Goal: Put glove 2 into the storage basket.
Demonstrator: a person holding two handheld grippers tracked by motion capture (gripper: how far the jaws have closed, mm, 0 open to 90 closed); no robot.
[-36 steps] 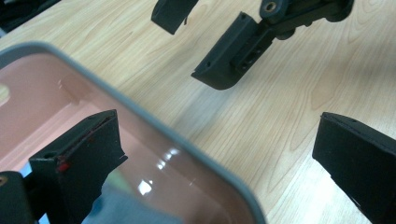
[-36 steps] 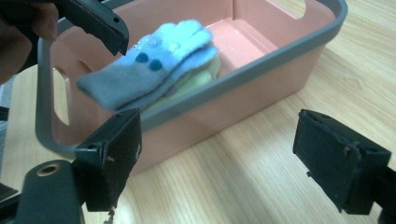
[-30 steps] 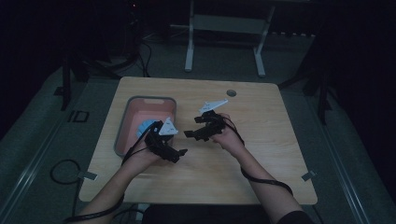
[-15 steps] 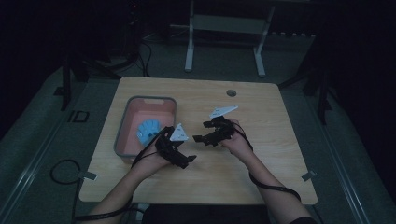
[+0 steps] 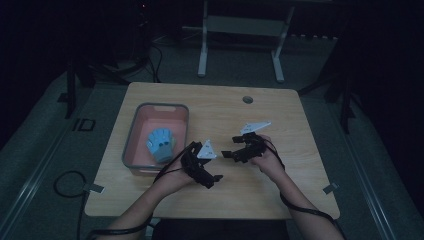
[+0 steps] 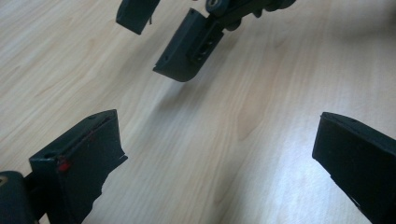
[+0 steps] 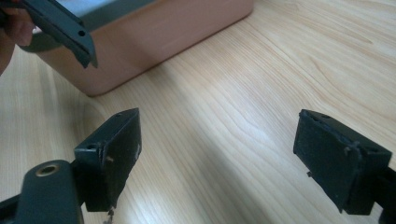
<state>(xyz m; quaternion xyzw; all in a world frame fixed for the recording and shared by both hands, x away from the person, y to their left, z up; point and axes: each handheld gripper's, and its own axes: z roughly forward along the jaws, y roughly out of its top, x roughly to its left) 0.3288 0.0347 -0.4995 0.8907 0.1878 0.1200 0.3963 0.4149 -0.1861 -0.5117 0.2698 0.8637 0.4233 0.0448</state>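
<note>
Your left gripper (image 5: 216,177) hovers over the bare wooden table (image 5: 260,107) near its middle, jaws spread wide with nothing between them. Your right gripper (image 5: 226,153) sits at about two o'clock from it, close by, jaws likewise wide and empty. The pink bin (image 5: 134,135) lies at ten o'clock from your left gripper, holding a blue object (image 5: 161,142), possibly a glove-shaped toy.
</note>
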